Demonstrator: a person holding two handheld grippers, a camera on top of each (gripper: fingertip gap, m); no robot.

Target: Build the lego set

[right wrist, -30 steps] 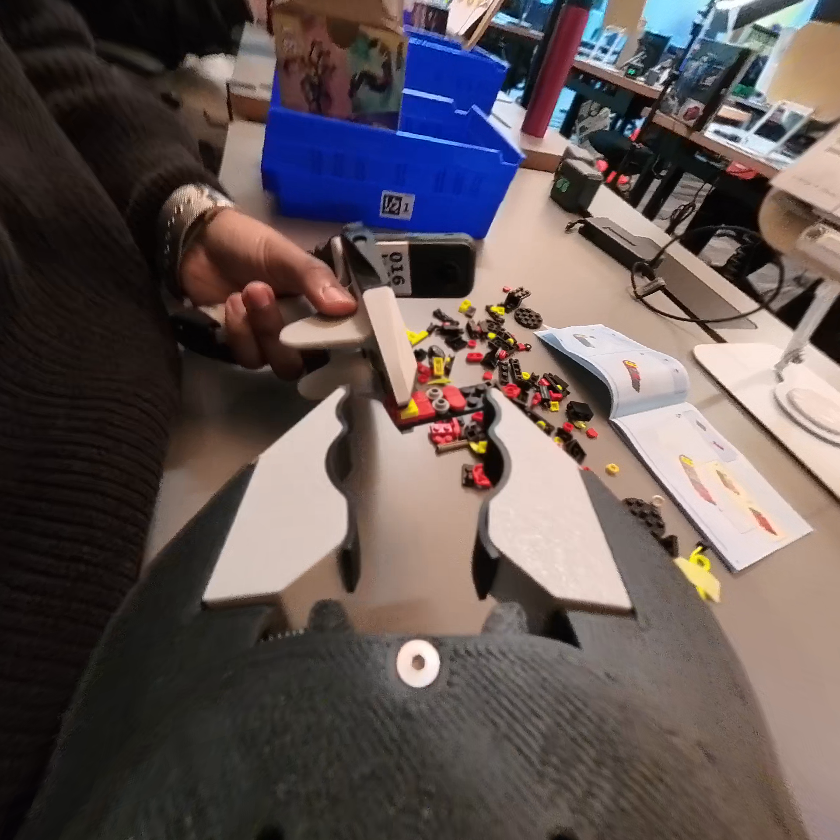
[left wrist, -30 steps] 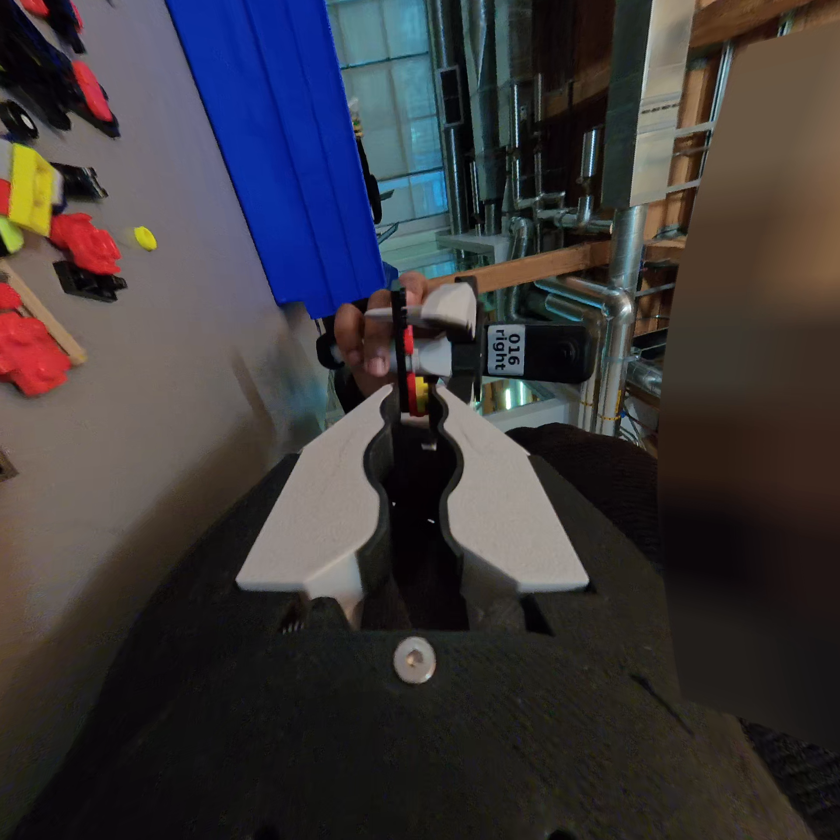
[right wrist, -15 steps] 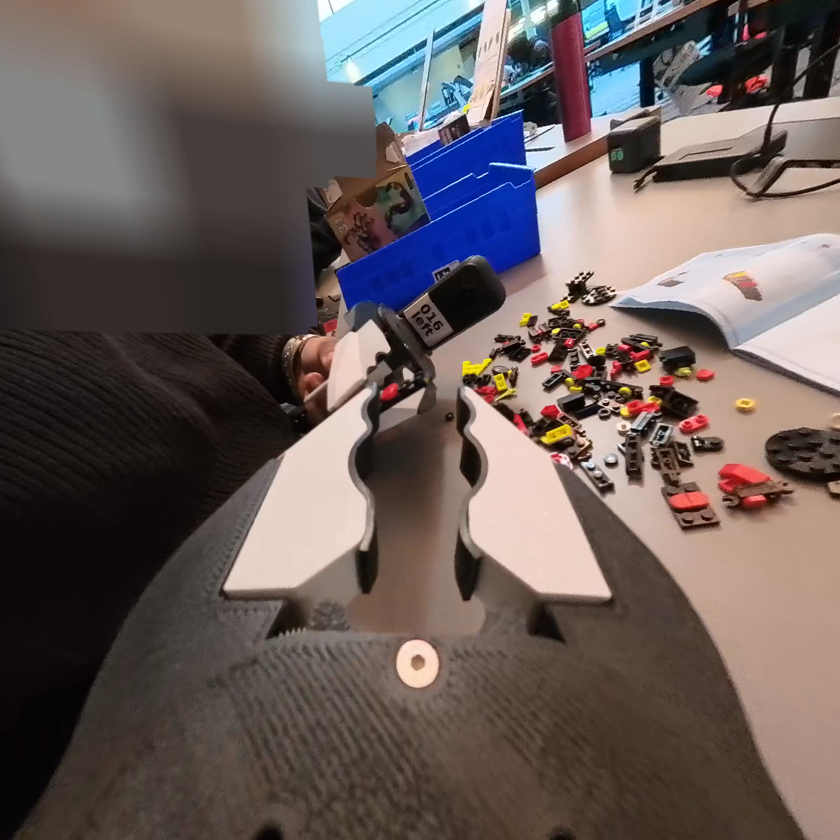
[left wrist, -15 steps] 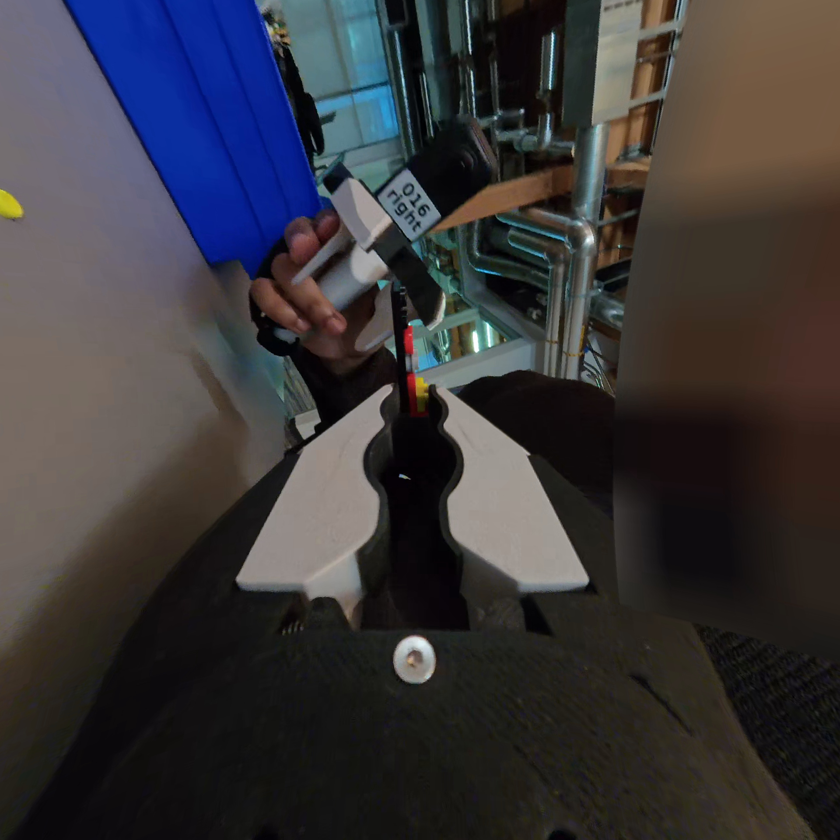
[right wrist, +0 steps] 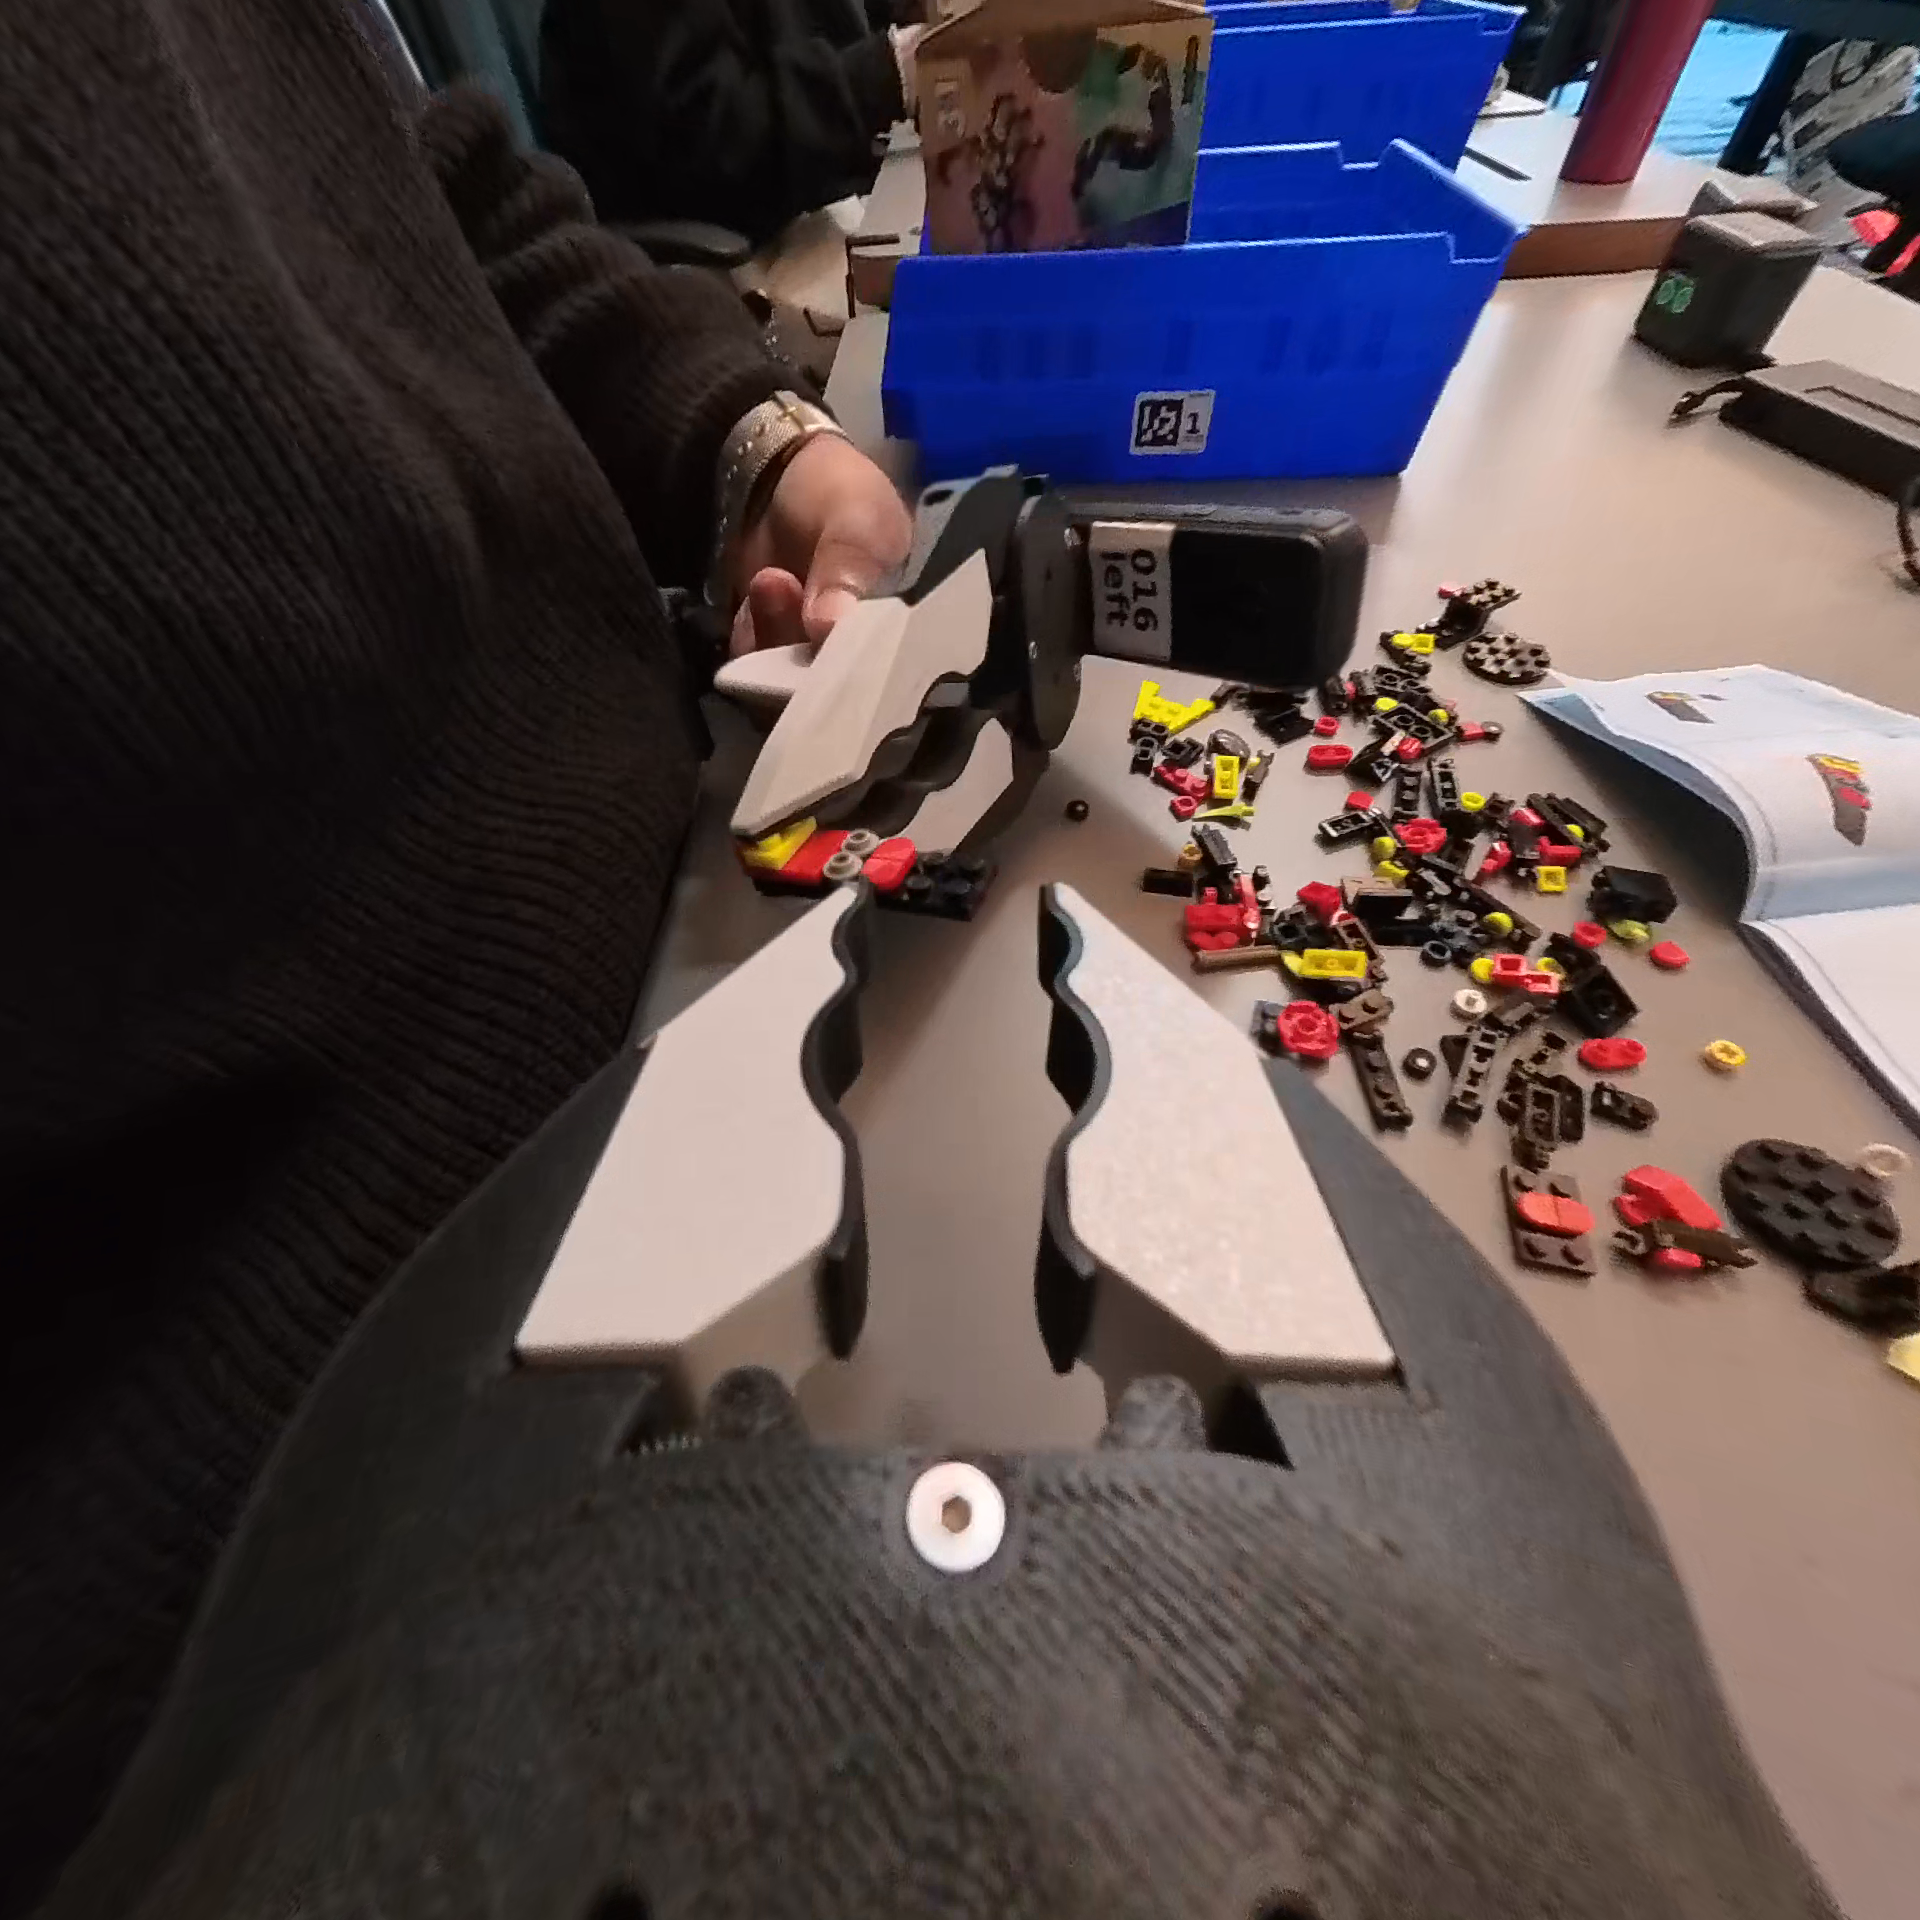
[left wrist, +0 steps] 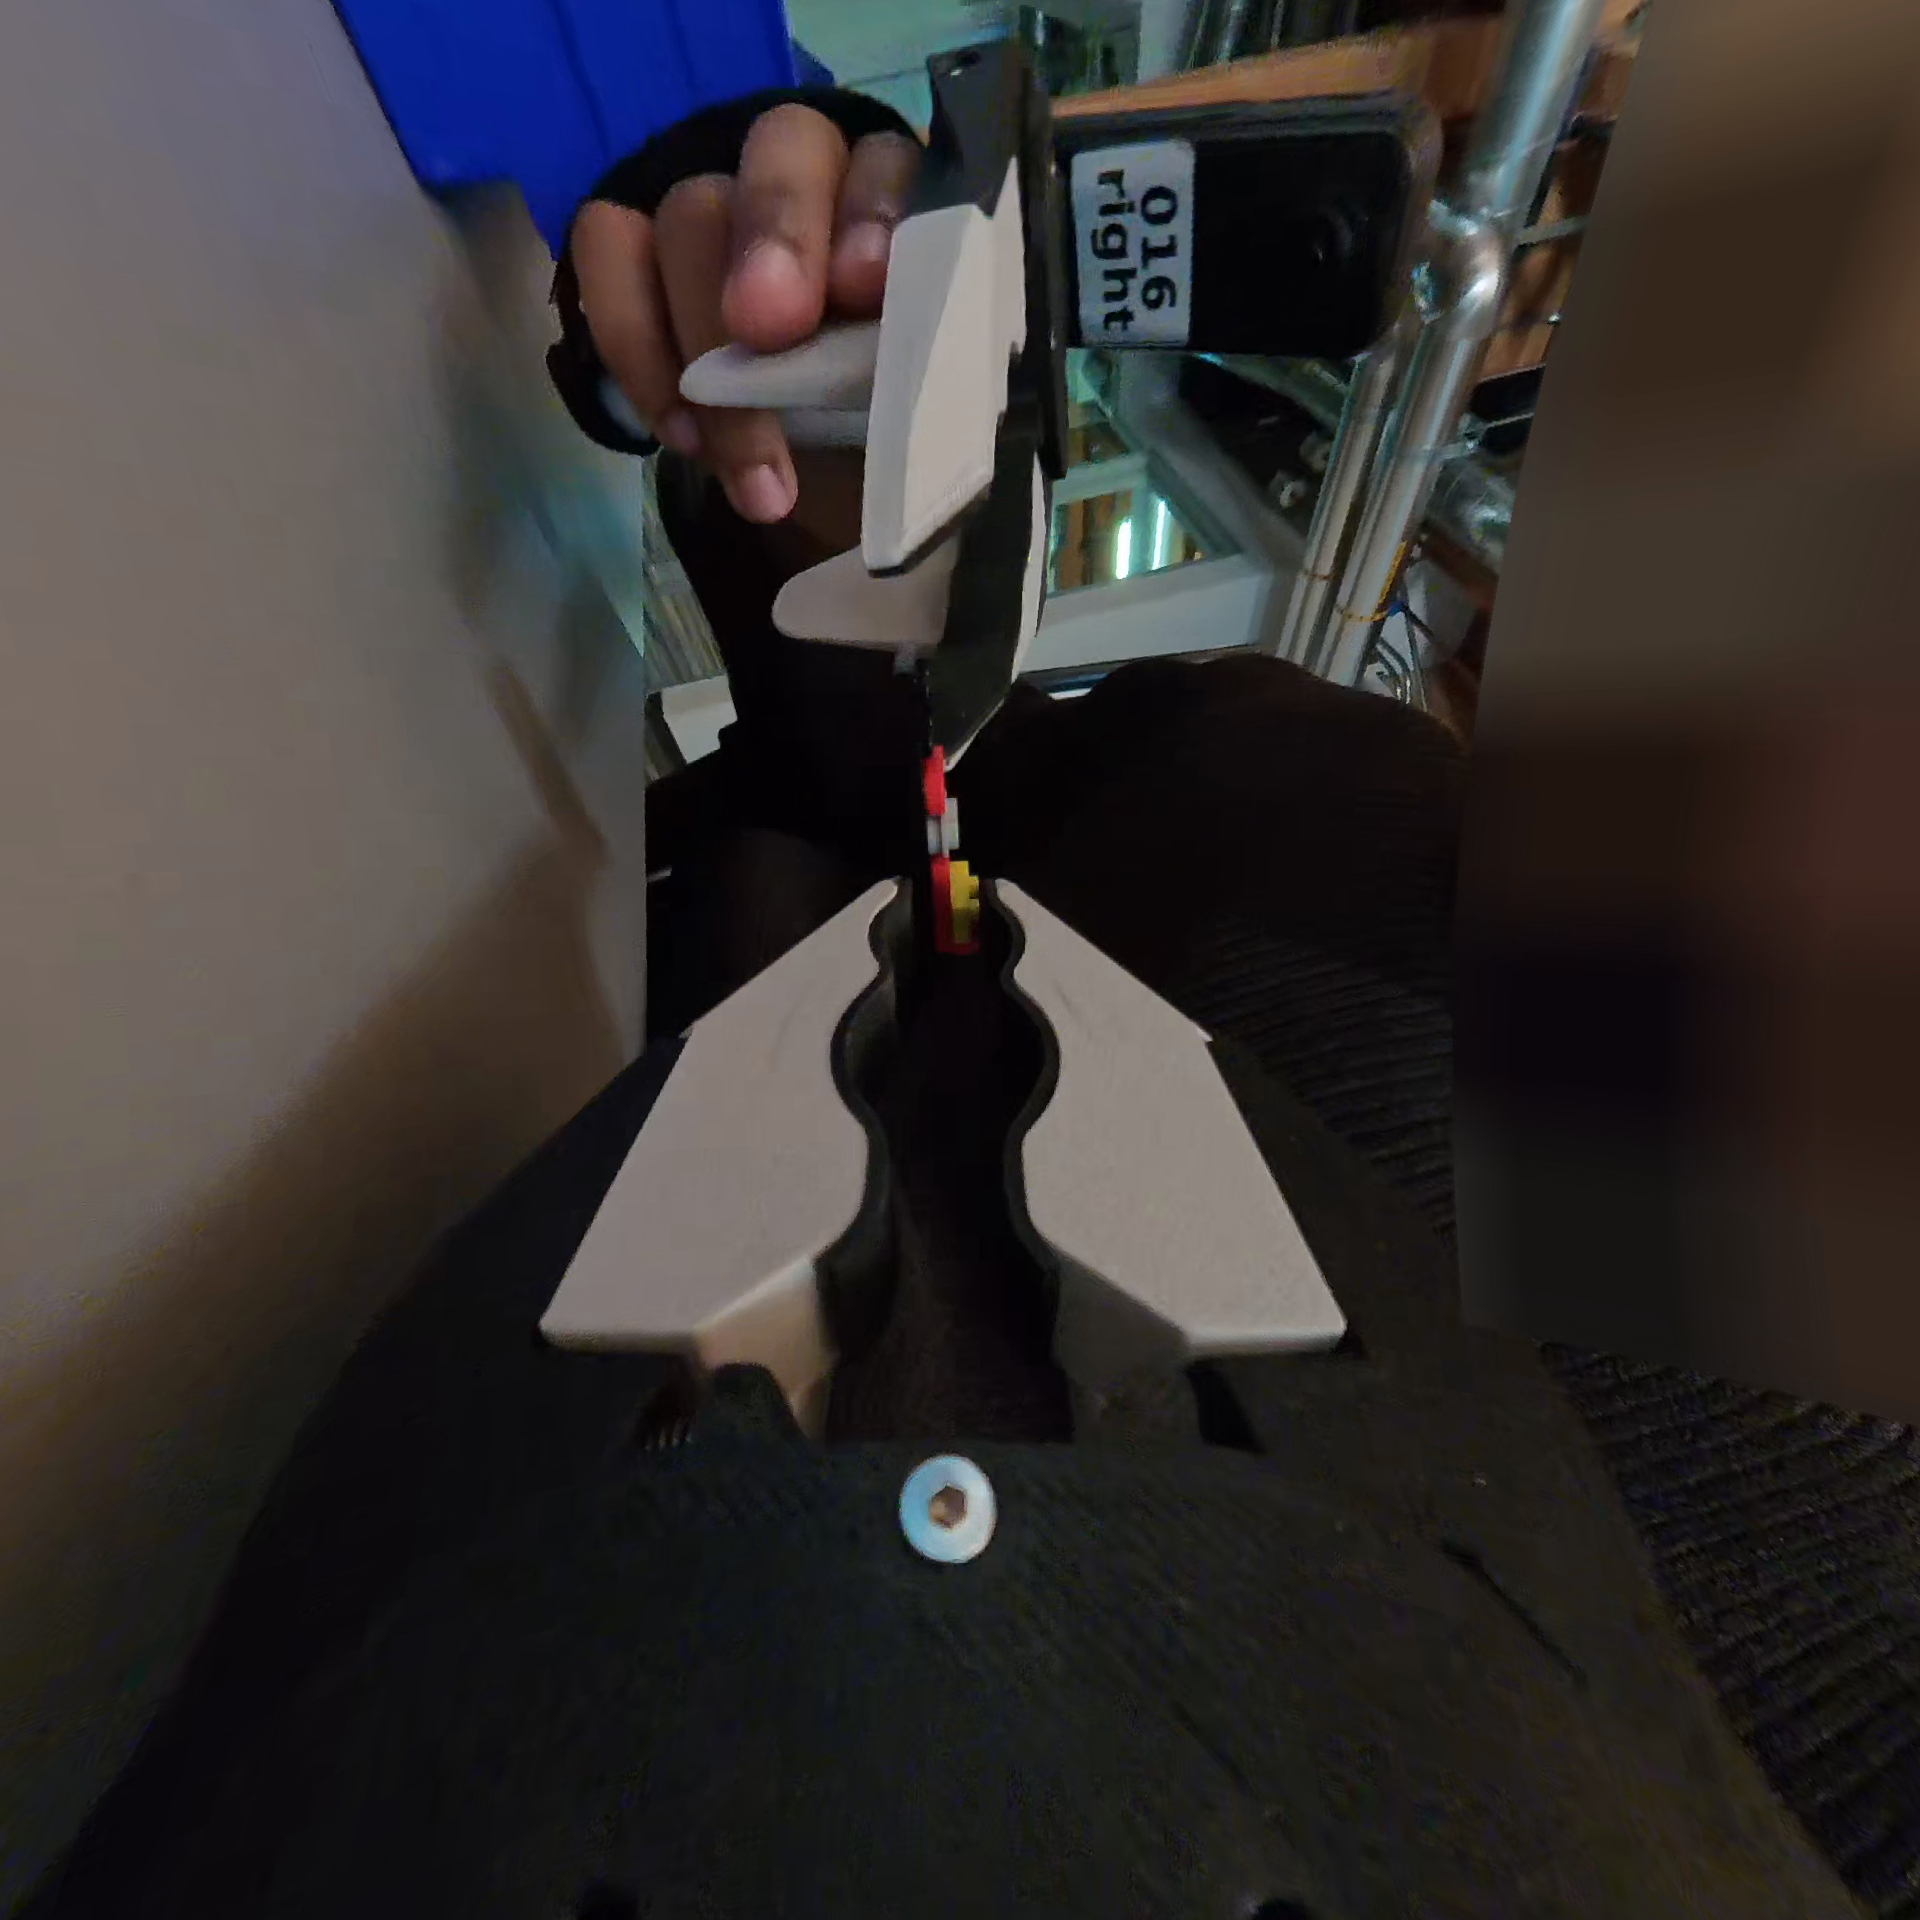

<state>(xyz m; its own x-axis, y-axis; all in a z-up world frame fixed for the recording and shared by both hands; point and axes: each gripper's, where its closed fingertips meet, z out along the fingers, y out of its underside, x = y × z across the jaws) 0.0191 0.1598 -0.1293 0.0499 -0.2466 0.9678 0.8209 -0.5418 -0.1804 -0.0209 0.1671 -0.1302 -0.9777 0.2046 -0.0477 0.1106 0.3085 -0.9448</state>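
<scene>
The grey tabletop (right wrist: 1558,540) fills the right half of the right wrist view, with a blue plastic bin (right wrist: 1164,343) at its upper centre and an open light-blue instruction booklet (right wrist: 1787,790) at the right edge. A scatter of loose black, red and yellow lego pieces (right wrist: 1434,904) lies centre right, near the booklet. My left tongs (left wrist: 943,904) are clamped on a small flat lego assembly of black, red, yellow and grey plates (left wrist: 948,883), held edge-on at the centre of the left wrist view; in the right wrist view it sits left of centre (right wrist: 831,857), above the tabletop. My right tongs (right wrist: 951,904) stand open and hold nothing, their tips just beside the assembly's black end.
</scene>
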